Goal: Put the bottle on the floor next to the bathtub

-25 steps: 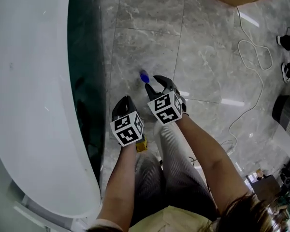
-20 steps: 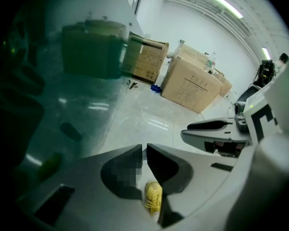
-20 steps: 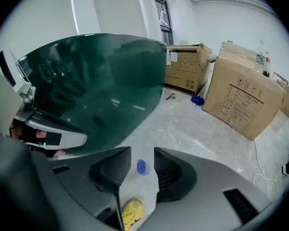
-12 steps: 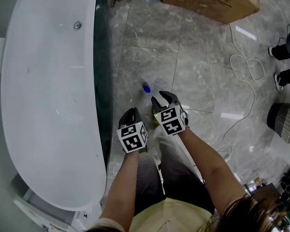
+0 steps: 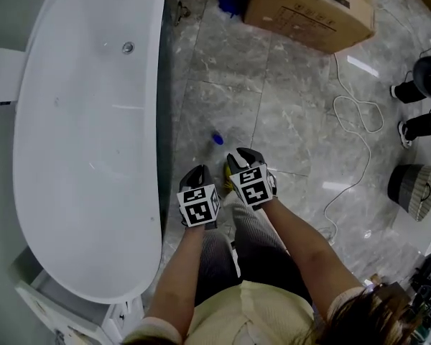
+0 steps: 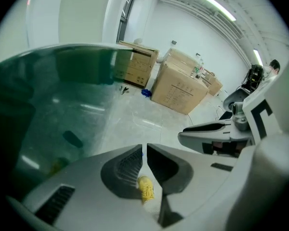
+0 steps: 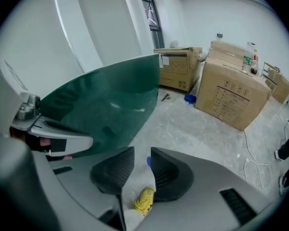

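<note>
Beside the bathtub (image 5: 86, 142), the bottle (image 5: 217, 139) (blue cap) sits on the grey floor (image 5: 294, 113); right tool (image 5: 237, 157) closing empty, left tool (image 5: 197, 172) pinched together.

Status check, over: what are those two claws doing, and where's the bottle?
Left gripper shut, empty. Right gripper closing, nothing between its jaws. Bottle on floor beside tub, apart from both. Box well away.

The person wears a pale yellow top (image 5: 251, 316), grey ribbed trousers (image 5: 262, 254) and a yellow laced shoe (image 6: 145, 189).
</note>
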A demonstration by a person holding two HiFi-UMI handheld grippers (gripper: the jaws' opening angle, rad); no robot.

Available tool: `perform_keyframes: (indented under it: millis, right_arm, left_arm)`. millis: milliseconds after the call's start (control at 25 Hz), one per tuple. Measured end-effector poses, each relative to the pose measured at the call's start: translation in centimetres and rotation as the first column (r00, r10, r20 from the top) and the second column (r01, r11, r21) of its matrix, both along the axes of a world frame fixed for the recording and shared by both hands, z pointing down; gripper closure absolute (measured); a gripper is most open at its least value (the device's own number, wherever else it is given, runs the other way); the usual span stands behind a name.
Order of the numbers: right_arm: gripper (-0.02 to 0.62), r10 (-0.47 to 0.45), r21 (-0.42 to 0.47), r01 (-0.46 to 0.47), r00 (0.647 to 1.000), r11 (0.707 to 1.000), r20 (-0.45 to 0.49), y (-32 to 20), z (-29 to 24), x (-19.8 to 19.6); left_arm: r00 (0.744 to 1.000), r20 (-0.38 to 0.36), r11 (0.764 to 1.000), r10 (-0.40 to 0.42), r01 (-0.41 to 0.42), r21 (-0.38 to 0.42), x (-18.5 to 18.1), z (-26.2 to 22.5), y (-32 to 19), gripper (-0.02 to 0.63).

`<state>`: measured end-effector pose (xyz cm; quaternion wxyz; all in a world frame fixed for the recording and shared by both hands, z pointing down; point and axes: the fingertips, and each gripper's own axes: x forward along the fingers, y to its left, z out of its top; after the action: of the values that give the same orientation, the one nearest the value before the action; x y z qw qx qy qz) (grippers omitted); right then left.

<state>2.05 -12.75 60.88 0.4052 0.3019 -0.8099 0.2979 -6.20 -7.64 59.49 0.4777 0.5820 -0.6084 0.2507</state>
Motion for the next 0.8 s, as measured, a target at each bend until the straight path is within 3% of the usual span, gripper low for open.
perform_keyframes:
  millis: [800]
  right_arm:
    - [0.537,0.041,-0.014,-0.041,0.999,0.999,-0.016,0.7,-7.8,2.1]
  left_arm:
    - [0.998,0.033,0.999,0.044,-0.045,0.006,-0.1,-6.4,0.8,0.526]
